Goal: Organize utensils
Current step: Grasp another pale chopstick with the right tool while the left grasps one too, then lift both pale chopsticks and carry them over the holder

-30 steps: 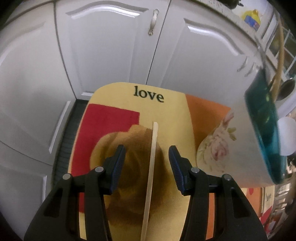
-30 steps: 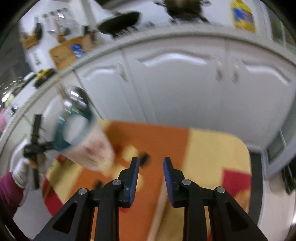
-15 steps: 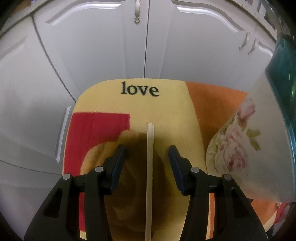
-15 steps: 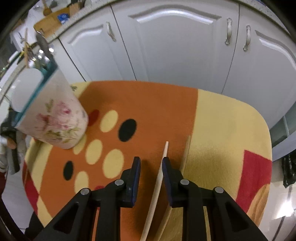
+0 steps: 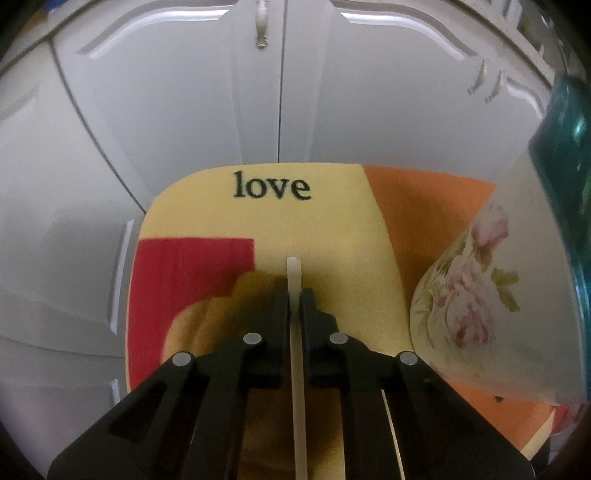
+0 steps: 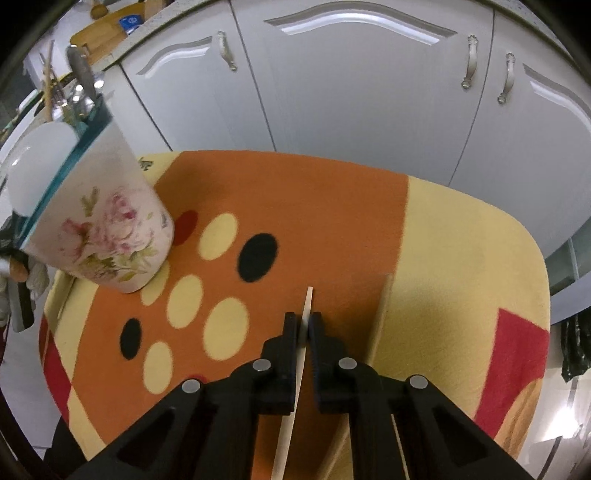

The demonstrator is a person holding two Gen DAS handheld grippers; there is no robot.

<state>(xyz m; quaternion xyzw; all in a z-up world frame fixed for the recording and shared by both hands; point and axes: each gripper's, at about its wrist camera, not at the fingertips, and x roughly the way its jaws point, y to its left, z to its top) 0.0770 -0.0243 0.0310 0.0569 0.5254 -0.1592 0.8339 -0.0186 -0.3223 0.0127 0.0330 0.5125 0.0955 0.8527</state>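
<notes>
Left gripper (image 5: 294, 295) first: I see its black jaws pinched tight on a pale chopstick (image 5: 293, 271), whose blunt tip pokes out just past the fingertips while the shaft runs back between the finger arms toward the camera. A second thin pale stick (image 5: 391, 428) shows low in that view, just right of the right finger arm. Below lies a soft mat (image 5: 332, 229) in yellow, red and orange, with the word "love" (image 5: 271, 187) printed near its far edge. Beyond it stand white cabinet doors (image 5: 184, 110) with curved panels and a small metal pull (image 5: 261, 27). At the right edge of this view looms a floral utensil holder (image 5: 480, 302) with a teal rim (blurred, very close to the lens).

From my right wrist camera, the holder (image 6: 107, 229) sits on the mat's (image 6: 461, 236) left side, on the orange part near cream, black and red dots; utensil handles (image 6: 79, 68) stick up from its mouth. The right gripper (image 6: 303, 325) is likewise clamped on a slim pale chopstick (image 6: 307, 301), tip just beyond the jaws, over the orange area. Just to its right, another stick (image 6: 384, 306) lies along the orange-yellow border. More white cabinet doors (image 6: 369, 92) fill the background, with ornate handles (image 6: 469, 62), and a countertop with clutter (image 6: 110, 26) shows at upper left.
</notes>
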